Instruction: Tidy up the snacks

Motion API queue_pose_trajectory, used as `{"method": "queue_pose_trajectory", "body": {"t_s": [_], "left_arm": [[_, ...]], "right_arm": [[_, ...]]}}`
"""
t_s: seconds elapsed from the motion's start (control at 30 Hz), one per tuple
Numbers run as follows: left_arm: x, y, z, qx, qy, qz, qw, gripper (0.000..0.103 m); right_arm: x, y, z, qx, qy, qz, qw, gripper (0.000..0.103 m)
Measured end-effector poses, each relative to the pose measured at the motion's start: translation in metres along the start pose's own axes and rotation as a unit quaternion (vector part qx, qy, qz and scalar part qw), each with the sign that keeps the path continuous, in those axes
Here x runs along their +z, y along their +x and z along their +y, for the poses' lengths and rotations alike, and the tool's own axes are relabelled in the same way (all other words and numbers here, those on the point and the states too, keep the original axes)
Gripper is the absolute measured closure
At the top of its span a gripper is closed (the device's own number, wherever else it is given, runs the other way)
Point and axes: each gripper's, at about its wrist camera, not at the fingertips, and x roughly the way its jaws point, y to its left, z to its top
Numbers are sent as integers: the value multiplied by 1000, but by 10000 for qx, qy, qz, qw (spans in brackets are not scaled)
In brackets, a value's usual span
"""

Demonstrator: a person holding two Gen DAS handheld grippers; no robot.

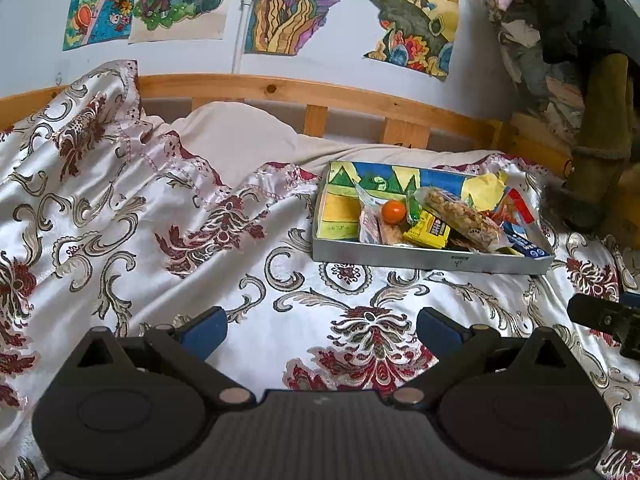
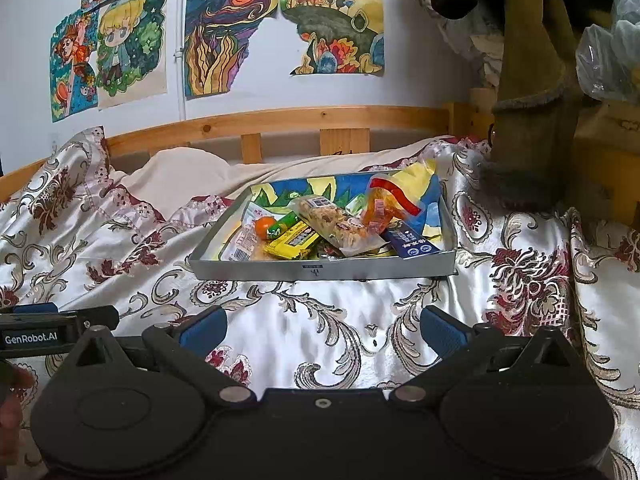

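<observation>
Left gripper [image 1: 320, 334]: matte black body with two round housings, triangular cut-outs, silver pivot pins, a ribbed centre plate and blue-padded fingers [image 1: 204, 334]. Right gripper [image 2: 322, 330]: same black build, blue-padded fingers [image 2: 442, 330], one centre screw. Side bar of the left unit carries white "GenRobot.AI" lettering.

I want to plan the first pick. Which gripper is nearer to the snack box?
Right, slightly. The right gripper faces the snack box almost head-on; the left gripper sits further left, box ahead-right. Both open, empty.
</observation>
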Motion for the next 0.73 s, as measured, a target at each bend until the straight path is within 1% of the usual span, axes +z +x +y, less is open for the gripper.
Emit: {"method": "queue_pose_trajectory", "body": {"t_s": [0.13, 0.23, 0.4, 0.53, 0.73], "left_arm": [[-1, -1, -1, -8, 34, -19, 10000, 1], [-1, 0, -4, 37, 50, 94, 9999, 1], [-5, -1, -8, 164, 91, 170, 9997, 1], [-6, 0, -7, 100, 92, 200, 9997, 1], [-5, 1, -6, 126, 92, 218, 9996, 1]], "right_arm": [[0, 0, 0, -7, -1, 14, 10000, 1], [-3, 3, -1, -21, 2, 83, 10000, 1], [-6, 4, -2, -18, 19, 172, 9998, 1], [-7, 4, -2, 9, -11, 196, 9998, 1], [-8, 5, -2, 19, -27, 252, 9997, 1]]}}
